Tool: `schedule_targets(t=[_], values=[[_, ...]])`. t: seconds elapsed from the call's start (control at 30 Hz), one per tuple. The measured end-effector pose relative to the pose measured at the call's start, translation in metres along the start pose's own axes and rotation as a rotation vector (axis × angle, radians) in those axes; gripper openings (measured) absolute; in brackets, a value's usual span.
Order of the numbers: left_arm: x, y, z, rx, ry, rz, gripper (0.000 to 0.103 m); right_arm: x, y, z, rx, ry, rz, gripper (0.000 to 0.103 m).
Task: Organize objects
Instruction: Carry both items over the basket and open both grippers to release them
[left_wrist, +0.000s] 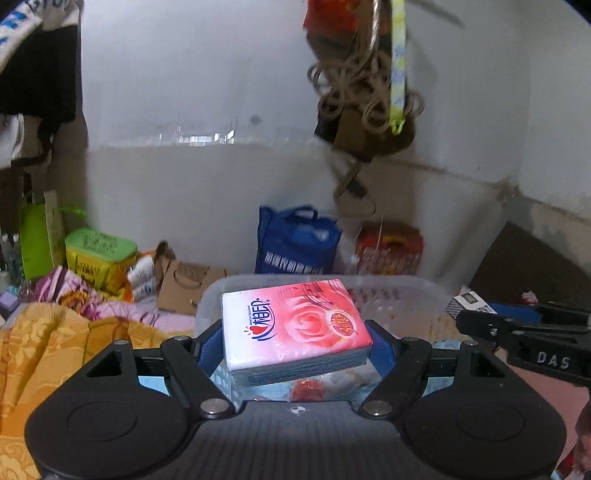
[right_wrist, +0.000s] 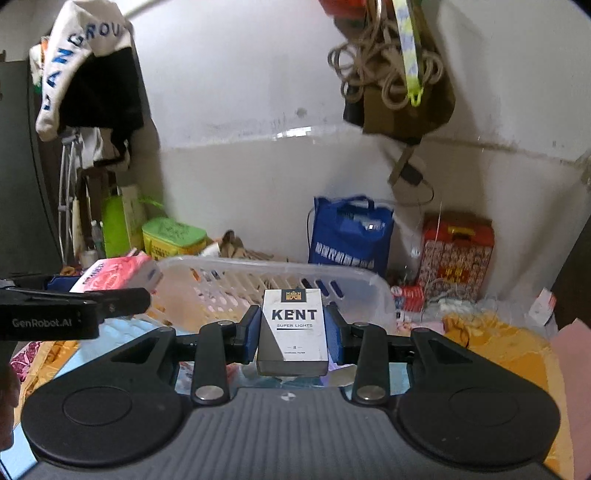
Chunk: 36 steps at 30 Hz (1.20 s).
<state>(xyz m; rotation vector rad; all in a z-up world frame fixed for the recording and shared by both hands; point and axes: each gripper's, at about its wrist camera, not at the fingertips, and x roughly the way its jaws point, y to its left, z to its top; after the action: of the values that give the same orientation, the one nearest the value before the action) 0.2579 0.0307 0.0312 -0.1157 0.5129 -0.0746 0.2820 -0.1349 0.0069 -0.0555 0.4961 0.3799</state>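
- translucent plastic basket (right_wrist: 280, 267): largest task item, lying across the middle of the right wrist view; in the left wrist view its rim (left_wrist: 388, 282) shows just behind the carried pack. judged to be the container the objects go into.
- pink tissue pack (left_wrist: 295, 325): centre of the left wrist view, clamped between the blue pads of the left gripper (left_wrist: 295, 349), which is closed at a medium width on the pack's two sides. the pack appears raised, in front of the basket's near rim.
- white cigarette box (right_wrist: 293, 330): lower centre of the right wrist view, upright, pinched by the right gripper (right_wrist: 293, 332), which is at a narrow setting on its sides.
- step in hand, as judged: carrying both items toward the basket.
- next move, as judged: bring each item over the rim and above the basket's floor, lower it, then part the pads; the two grippers sit near each other, so they should be kept clear of one another.
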Motion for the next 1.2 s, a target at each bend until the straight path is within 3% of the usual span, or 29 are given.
schedule_targets(t=[0.13, 0.17, 0.2, 0.23, 0.27, 0.3, 0.43, 0.5, 0.63, 0.77, 0.83, 0.93, 1.03, 1.2], values=[[0.022, 0.003, -0.004, -0.003, 0.026, 0.007, 0.080, 0.016, 0.001, -0.004, -0.013, 0.002, -0.008, 0.040], [0.026, 0.003, -0.006, 0.006, 0.029, 0.009, 0.080, 0.018, 0.001, -0.004, -0.013, -0.002, -0.014, 0.048], [0.026, 0.003, -0.007, 0.014, 0.024, 0.016, 0.085, 0.019, 0.001, -0.005, -0.009, -0.005, -0.024, 0.072], [0.028, 0.002, -0.008, 0.019, 0.016, 0.022, 0.101, 0.018, 0.001, -0.007, -0.004, -0.018, -0.032, 0.086], [0.027, 0.002, -0.008, 0.021, 0.007, 0.028, 0.103, 0.015, 0.000, -0.004, -0.003, -0.048, -0.045, 0.097], [0.024, 0.003, -0.009, 0.020, -0.010, 0.038, 0.103, 0.007, 0.001, -0.007, -0.006, -0.091, -0.073, 0.103], [-0.006, 0.003, -0.008, 0.034, -0.074, 0.072, 0.103, -0.033, -0.003, -0.016, 0.027, -0.146, -0.062, 0.103], [-0.031, -0.003, -0.017, 0.069, -0.101, 0.041, 0.103, -0.059, -0.005, -0.031, 0.054, -0.156, -0.060, 0.103], [-0.069, -0.013, -0.065, 0.140, -0.114, -0.061, 0.103, -0.088, 0.000, -0.076, 0.095, -0.051, -0.097, 0.103], [-0.064, -0.015, -0.115, 0.159, 0.018, -0.106, 0.103, -0.098, 0.004, -0.132, 0.183, 0.048, -0.037, 0.103], [-0.059, -0.011, -0.131, 0.163, 0.059, -0.086, 0.102, -0.096, 0.009, -0.146, 0.131, 0.093, -0.075, 0.103], [-0.049, -0.014, -0.139, 0.171, 0.096, -0.040, 0.101, -0.090, 0.012, -0.151, 0.100, 0.082, -0.123, 0.103], [-0.039, -0.025, -0.134, 0.148, 0.104, -0.074, 0.100, -0.074, 0.010, -0.151, 0.097, 0.116, -0.104, 0.103], [-0.022, -0.050, -0.132, 0.169, 0.079, -0.060, 0.100, -0.064, 0.007, -0.165, 0.086, 0.161, -0.101, 0.103]])
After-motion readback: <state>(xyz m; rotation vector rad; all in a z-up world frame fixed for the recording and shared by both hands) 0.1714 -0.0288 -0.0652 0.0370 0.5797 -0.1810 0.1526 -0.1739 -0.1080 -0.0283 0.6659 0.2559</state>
